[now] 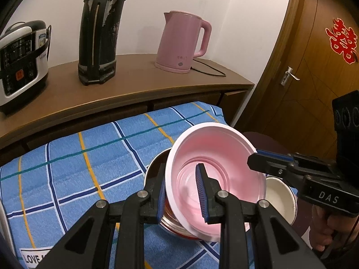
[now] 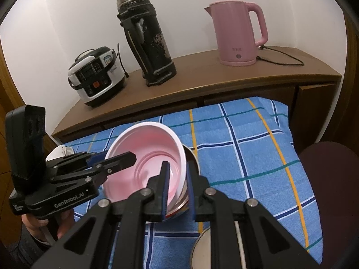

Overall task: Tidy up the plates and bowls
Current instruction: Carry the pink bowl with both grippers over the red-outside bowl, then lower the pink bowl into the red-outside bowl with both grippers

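A pink plastic bowl [image 1: 215, 157] [image 2: 148, 148] tilts on top of a stack of metal bowls [image 1: 154, 168] [image 2: 194, 157] on the blue checked cloth [image 1: 89, 157] [image 2: 246, 145]. My left gripper [image 1: 181, 168] is shut on the bowl's left rim, one pad inside and one outside; in the right wrist view it [image 2: 132, 158] comes in from the left. My right gripper [image 2: 177, 163] is shut on the opposite rim, and its tip [image 1: 251, 162] reaches in from the right in the left wrist view.
A white bowl [image 1: 280, 197] sits just right of the stack, and another metal bowl [image 2: 202, 242] lies under my right gripper. Behind the cloth, a wooden sideboard [image 1: 134, 85] carries a rice cooker [image 1: 20, 62], a black flask [image 1: 101, 33] and a pink kettle [image 1: 181, 42]. A dark seat [image 2: 325, 168] stands at the right.
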`<state>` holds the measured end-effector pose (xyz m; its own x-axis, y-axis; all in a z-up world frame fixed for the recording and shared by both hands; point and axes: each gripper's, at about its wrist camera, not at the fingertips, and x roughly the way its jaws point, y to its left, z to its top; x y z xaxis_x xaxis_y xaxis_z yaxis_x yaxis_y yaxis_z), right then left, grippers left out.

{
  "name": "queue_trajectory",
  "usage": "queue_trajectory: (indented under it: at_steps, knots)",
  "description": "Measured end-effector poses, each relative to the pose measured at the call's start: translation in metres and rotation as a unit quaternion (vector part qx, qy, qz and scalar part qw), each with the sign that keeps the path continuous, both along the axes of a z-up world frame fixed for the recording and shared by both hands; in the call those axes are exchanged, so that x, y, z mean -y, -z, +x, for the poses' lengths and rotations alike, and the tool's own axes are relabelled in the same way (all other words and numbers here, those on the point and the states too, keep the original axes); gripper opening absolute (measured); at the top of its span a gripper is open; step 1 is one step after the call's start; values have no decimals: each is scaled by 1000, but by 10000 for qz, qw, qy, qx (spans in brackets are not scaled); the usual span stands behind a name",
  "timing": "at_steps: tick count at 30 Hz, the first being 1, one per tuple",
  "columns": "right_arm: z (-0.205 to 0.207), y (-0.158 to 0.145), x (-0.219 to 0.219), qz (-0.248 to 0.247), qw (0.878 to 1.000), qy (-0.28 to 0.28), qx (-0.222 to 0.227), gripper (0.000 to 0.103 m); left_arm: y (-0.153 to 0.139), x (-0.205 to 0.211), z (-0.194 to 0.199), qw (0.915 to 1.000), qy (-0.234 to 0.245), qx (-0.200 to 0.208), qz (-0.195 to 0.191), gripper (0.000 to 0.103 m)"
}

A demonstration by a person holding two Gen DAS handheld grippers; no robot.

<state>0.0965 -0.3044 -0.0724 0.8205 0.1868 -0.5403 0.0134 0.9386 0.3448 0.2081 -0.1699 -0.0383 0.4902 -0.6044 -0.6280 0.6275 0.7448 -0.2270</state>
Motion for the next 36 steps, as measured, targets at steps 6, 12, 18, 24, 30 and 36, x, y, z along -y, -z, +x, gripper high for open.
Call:
queue_trajectory:
  at_steps: [6,12,18,24,30,36]
  knots:
    - [5,2,0,-10,10000,-10,-86,17,1,-1,2,10000,3,-53,30,27]
    - [11,5,1,7,9998,-2,-174,17,4,0,2,9999,14,-117,92,27]
    - [14,5,-1,-8,9998,-17,-202,17,4,-2,5,9999,-26,-137,93,27]
    - [19,7,-2,-59,9996,19,-273,17,7,-1,5,9998,-21,-173,124,27]
    - [23,9,-3,-131,9992,48,-365,17,6,-1,4,9998,2,-168,122,27]
    - [26,12,-2,-175,9987,57,-473,17,6,-1,5,9997,38,-189,116,27]
